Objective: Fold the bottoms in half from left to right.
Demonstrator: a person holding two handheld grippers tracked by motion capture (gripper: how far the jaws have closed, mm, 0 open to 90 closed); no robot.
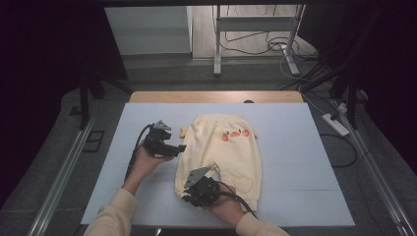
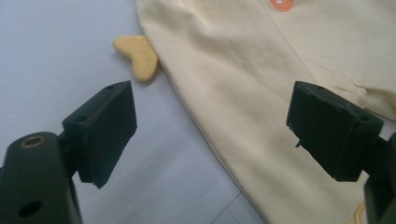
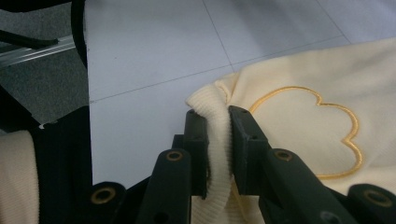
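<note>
The left gripper [image 1: 178, 147] hovers over the white mat [image 1: 295, 147] near its left half, jaws wide apart with nothing between them, pointing at the left edge of the pale yellow garment [image 1: 221, 152]. A small yellow heart-shaped tab [image 2: 137, 56] pokes out from that edge. The garment lies flat at the mat's centre, 2 orange patches [image 1: 235, 133] near its far end. At the garment's near left corner, the right gripper [image 3: 217, 140] pinches the ribbed cuff [image 3: 212, 105] beside an embroidered heart outline [image 3: 303, 135].
</note>
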